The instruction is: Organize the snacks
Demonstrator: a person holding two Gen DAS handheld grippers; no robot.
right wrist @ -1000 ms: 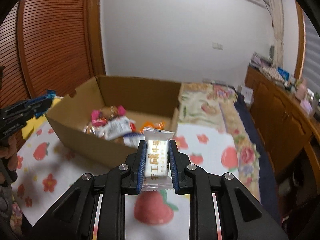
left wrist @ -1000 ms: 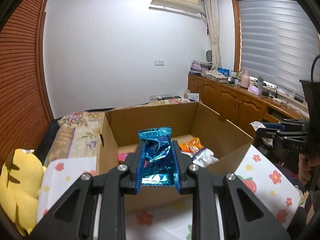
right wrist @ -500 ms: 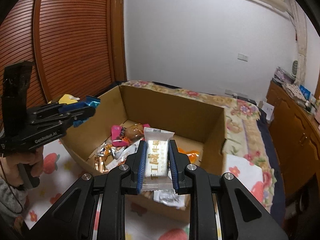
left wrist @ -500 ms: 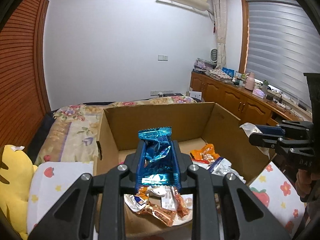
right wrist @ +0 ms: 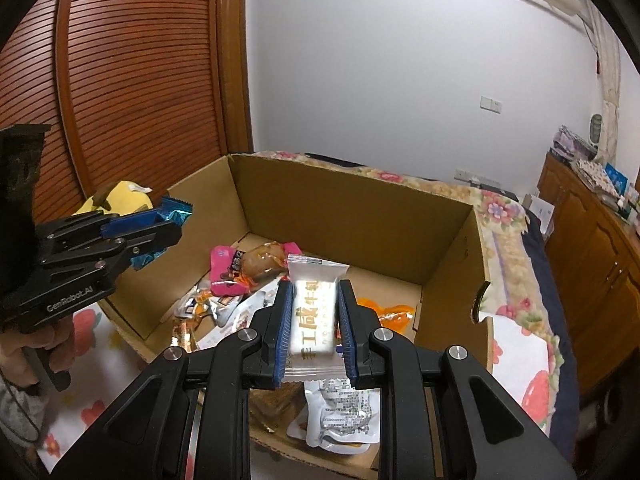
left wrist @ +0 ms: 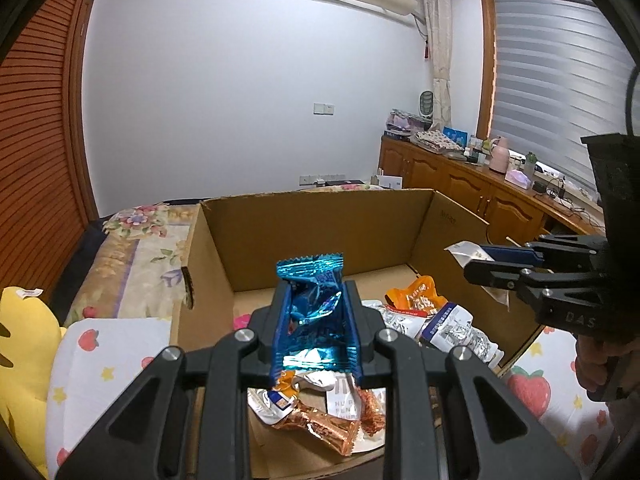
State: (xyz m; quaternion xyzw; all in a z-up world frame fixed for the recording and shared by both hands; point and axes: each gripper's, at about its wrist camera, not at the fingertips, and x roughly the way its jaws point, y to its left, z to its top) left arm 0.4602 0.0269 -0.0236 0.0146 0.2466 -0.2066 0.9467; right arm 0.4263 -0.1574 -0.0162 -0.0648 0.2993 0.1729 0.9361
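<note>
An open cardboard box [left wrist: 320, 224] [right wrist: 352, 216] stands on the bed, with several loose snack packets on its floor. My left gripper [left wrist: 316, 292] is shut on a crinkled blue foil snack [left wrist: 314, 308] and hangs over the box's near edge. From the right wrist view that same left gripper [right wrist: 168, 220] shows at the left, blue foil sticking out past its tips. My right gripper [right wrist: 314, 292] is shut on a white snack packet [right wrist: 314, 316] with gold lettering, above the box's inside. It also shows at the right of the left wrist view as the right gripper [left wrist: 480, 260].
A strawberry-print sheet [left wrist: 100, 344] covers the bed around the box. A yellow plush toy [left wrist: 20, 344] lies at the left. Wooden cabinets [left wrist: 460, 188] with clutter on top run along the right wall. A person's hand [right wrist: 36, 356] holds the left gripper's handle.
Both grippers have come forward over the box, each keeping its snack. The box floor and its loose packets now show below the fingers in both views.
</note>
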